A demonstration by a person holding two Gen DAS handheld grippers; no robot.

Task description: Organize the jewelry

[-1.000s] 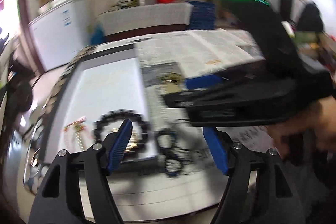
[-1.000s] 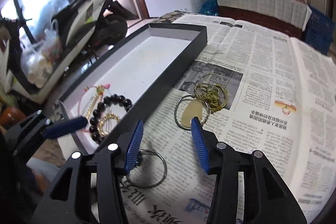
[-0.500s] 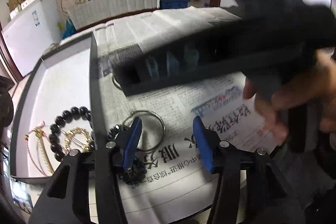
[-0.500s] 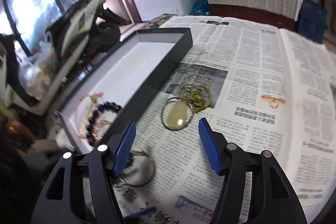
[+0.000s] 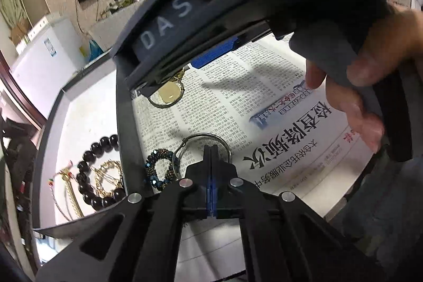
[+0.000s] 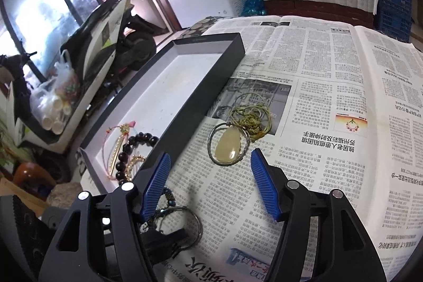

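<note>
The left hand-held gripper (image 5: 210, 149) has just closed, its jaws together over the near rim of a metal ring (image 5: 202, 147) on the newspaper (image 5: 264, 102); whether it pinches the wire is unclear. The right hand-held gripper (image 6: 208, 168) stands apart, hovering before a pendant (image 6: 229, 147). Beaded bracelets (image 6: 132, 147) lie in the box (image 6: 185, 75) alongside.

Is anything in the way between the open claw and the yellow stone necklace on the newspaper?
Nothing visible. The right claw hangs open just short of the pale yellow stone pendant on its green cord, with only bare newspaper between them. The thin silver bangle and the dark beaded bracelet lie nearer the camera.
</note>
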